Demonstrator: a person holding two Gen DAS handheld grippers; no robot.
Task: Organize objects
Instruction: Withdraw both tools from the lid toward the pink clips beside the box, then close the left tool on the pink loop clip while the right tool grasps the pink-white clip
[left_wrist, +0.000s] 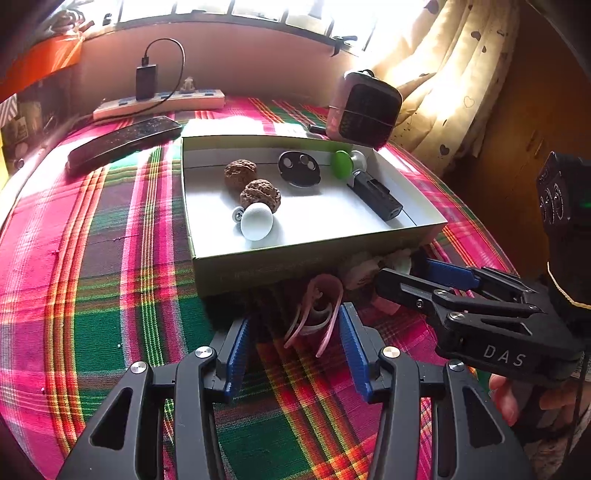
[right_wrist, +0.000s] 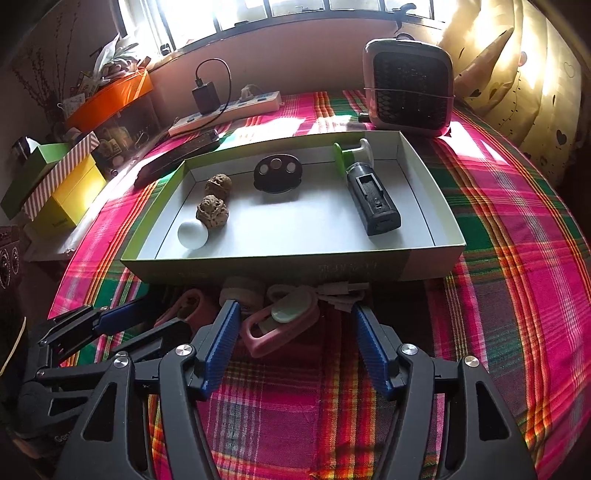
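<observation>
Both grippers' jaws are hanging wide open, gripping nothing. Right gripper (right_wrist: 295, 332) is sitting nearer, with the pink clip (right_wrist: 279, 325) lying between its fingertips, long axis slanting across the gap; left gripper (left_wrist: 293, 339) is facing pink loops (left_wrist: 317, 314), box (right_wrist: 295, 267) just ahead.

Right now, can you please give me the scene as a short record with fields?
surface: plaid cloth
container: open white box
in box: two walnuts, white ball, black oval disc, black device, green piece
outside box: pink items before its near wall
left tool: open, around pink loops
right tool: open, around pink items
</observation>
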